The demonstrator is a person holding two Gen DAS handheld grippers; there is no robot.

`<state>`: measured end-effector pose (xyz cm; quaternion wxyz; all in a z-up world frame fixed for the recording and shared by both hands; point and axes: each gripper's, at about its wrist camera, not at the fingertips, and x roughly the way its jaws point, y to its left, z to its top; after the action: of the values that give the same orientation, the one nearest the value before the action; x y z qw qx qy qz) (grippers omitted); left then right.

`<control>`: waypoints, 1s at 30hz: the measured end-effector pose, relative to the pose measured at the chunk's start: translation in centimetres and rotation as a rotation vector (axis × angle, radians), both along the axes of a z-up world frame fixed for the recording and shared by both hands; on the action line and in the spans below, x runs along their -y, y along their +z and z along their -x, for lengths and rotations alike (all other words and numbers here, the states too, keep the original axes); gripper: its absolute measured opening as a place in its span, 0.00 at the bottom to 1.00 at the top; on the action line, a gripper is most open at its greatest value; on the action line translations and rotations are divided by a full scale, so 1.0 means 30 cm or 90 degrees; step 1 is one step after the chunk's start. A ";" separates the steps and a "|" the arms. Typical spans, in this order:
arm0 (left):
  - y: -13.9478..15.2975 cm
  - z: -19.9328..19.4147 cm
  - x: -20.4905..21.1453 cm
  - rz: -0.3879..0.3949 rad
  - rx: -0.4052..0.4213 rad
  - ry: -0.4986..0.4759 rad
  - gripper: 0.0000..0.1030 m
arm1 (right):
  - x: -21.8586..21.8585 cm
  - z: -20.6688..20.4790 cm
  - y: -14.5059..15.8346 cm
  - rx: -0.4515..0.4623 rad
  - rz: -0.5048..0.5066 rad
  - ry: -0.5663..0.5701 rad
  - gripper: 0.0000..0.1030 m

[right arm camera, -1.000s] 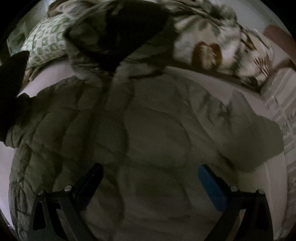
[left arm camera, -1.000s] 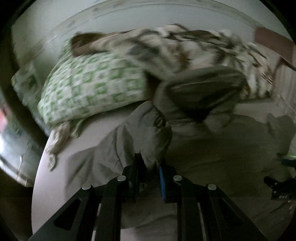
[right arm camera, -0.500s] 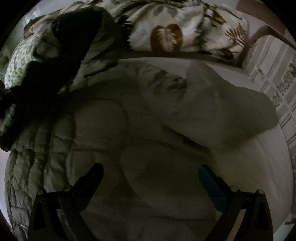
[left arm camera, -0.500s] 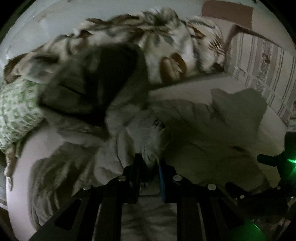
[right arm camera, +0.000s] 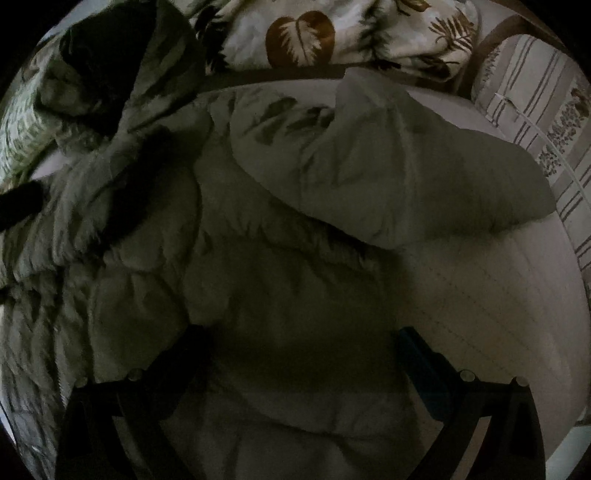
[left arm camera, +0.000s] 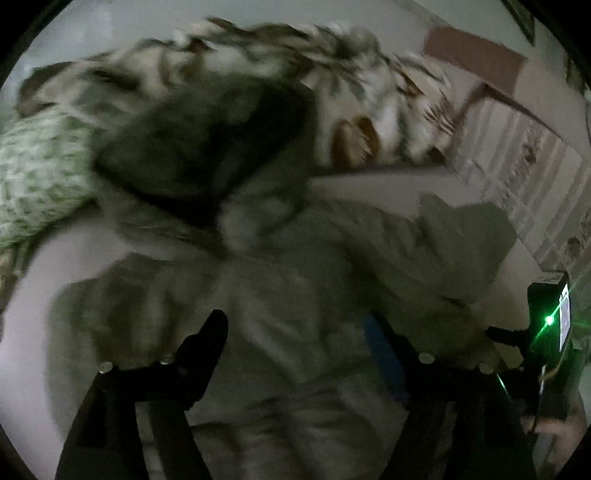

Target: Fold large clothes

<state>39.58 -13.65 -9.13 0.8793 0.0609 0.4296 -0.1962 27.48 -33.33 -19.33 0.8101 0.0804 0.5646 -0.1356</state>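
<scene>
Both grippers gape over the jacket (right arm camera: 280,295); left gripper (left arm camera: 295,332) opening, gripping nothing.

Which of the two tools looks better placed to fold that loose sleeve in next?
Probably the right tool. It hangs open over the jacket, with the loose sleeve spread just ahead on its side. The left tool is opening over the other half.

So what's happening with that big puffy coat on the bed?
A person with a gripper in each hand is folding a grey-green padded jacket spread on the bed. The left gripper is opening its jaws over the jacket's middle, with fabric lying between them but not pinched. The right gripper is open above the jacket too. One sleeve lies across the top. A leaf-print blanket and a green-patterned pillow are bunched behind.
</scene>
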 end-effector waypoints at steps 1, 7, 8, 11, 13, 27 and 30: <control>0.018 -0.006 -0.052 -0.004 0.007 0.021 0.77 | -0.002 -0.006 0.009 0.002 -0.011 -0.005 1.00; 0.029 -0.046 -0.379 -0.035 0.032 0.163 0.78 | -0.042 -0.051 0.071 0.030 -0.027 -0.019 1.00; 0.019 -0.051 -0.428 -0.041 0.031 0.182 0.78 | -0.063 -0.060 0.089 0.038 -0.022 -0.008 1.00; -0.038 -0.058 -0.560 -0.058 0.004 0.225 0.78 | -0.120 -0.112 0.122 0.051 -0.030 0.026 1.00; -0.073 -0.071 -0.606 -0.065 -0.008 0.235 0.78 | -0.162 -0.168 0.126 0.057 -0.069 0.043 1.00; -0.222 -0.066 -0.563 -0.097 -0.028 0.198 0.78 | -0.264 -0.348 0.050 0.075 -0.175 0.007 0.22; -0.231 -0.064 -0.530 -0.096 -0.034 0.181 0.78 | -0.247 -0.320 0.135 0.089 -0.069 0.022 0.21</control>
<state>41.51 2.24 -16.07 0.8796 0.0602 0.4704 -0.0381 37.07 -25.91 -15.29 0.8441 0.1238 0.5147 -0.0852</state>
